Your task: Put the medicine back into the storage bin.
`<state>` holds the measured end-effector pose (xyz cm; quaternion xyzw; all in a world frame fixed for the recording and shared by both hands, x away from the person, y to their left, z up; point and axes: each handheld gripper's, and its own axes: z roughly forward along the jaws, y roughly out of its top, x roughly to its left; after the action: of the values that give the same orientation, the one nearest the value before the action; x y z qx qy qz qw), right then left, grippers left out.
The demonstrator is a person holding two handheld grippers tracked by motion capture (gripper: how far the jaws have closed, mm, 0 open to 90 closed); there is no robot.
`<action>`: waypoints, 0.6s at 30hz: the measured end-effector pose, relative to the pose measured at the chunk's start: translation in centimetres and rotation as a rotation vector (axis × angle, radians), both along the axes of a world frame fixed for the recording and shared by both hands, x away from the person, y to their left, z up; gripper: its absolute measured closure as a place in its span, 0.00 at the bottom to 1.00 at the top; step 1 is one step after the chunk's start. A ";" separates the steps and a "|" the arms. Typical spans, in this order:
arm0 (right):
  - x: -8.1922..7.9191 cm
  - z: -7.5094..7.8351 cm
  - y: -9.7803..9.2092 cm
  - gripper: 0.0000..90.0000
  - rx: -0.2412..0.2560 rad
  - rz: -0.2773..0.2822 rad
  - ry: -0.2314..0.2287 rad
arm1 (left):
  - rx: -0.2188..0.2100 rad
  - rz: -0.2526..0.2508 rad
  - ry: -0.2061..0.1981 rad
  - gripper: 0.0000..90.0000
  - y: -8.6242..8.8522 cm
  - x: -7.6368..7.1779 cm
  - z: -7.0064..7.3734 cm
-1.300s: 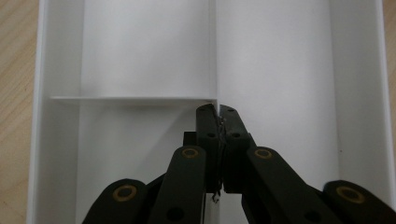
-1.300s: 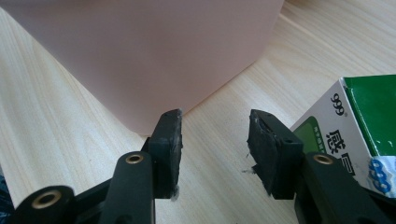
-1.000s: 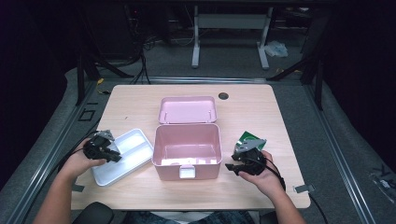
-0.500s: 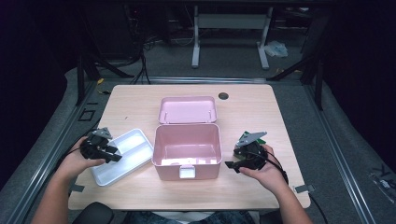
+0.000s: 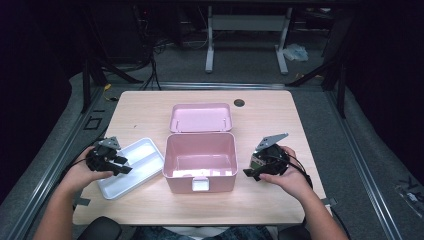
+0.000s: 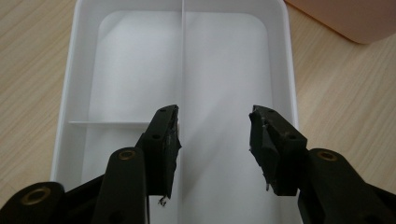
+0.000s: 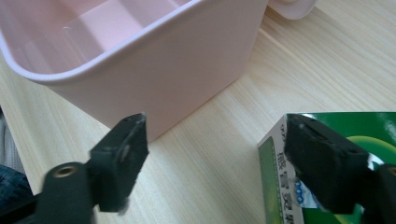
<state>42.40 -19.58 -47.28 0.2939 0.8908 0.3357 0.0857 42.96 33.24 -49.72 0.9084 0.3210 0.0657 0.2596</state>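
Grippers both gape: our left gripper [image 6: 214,140] hovers with 2 jaws spread over the white tray [image 6: 288,70], whose long axis runs toward 12 o'clock. Our right gripper [image 7: 217,158], jaws apart, has the green box [image 7: 373,126] at 3 o'clock and the pink case [image 7: 154,70] at 11.

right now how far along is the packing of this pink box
Early. Done: the pink box stands open with its lid back and nothing in it. In hand: the left gripper hangs open above the white tray, and the right gripper is open beside the green carton. Left: grasping them and probably loading both.
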 end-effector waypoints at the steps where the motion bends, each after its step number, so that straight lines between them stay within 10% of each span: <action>1: 0.1 0.1 0.0 0.16 -0.010 0.002 0.003 | -0.001 -0.003 0.002 0.58 0.0 0.0 0.0; 18: 4.1 1.3 -0.8 0.01 -0.195 -0.010 0.069 | -0.013 -0.017 0.004 0.58 0.3 -0.2 0.0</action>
<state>46.53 -20.43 -46.02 0.3000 0.9202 0.2366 0.0851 42.81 33.50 -49.75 0.9096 0.3141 0.0595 0.2654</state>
